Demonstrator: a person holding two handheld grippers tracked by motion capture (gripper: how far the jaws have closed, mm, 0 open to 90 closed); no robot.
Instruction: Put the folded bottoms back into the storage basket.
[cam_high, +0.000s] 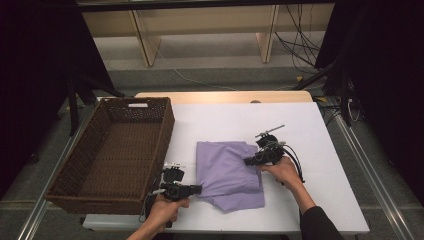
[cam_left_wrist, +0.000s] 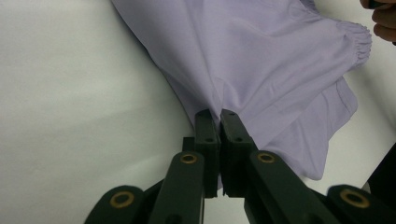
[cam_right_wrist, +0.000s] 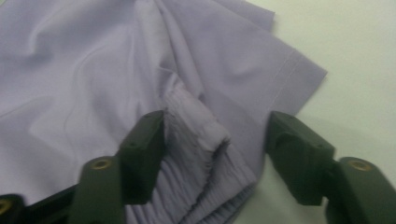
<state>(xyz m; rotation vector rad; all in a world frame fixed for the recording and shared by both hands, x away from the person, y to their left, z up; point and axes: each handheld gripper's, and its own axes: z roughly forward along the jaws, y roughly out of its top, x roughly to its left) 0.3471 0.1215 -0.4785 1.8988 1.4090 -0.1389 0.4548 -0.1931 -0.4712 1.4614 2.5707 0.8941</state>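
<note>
At the table's near edge, my left gripper (cam_high: 196, 189) is clamped on the one lilac garment's (cam_high: 227, 172) hem. Across it, my right gripper (cam_high: 248, 161) straddles the gathered waistband (cam_right_wrist: 196, 140), jaws part-open, not yet pinching. One basket (cam_high: 112, 155) waits empty, farther left.

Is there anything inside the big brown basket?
No, the woven basket beside the purple garment shows a bare bottom in the high view.
</note>
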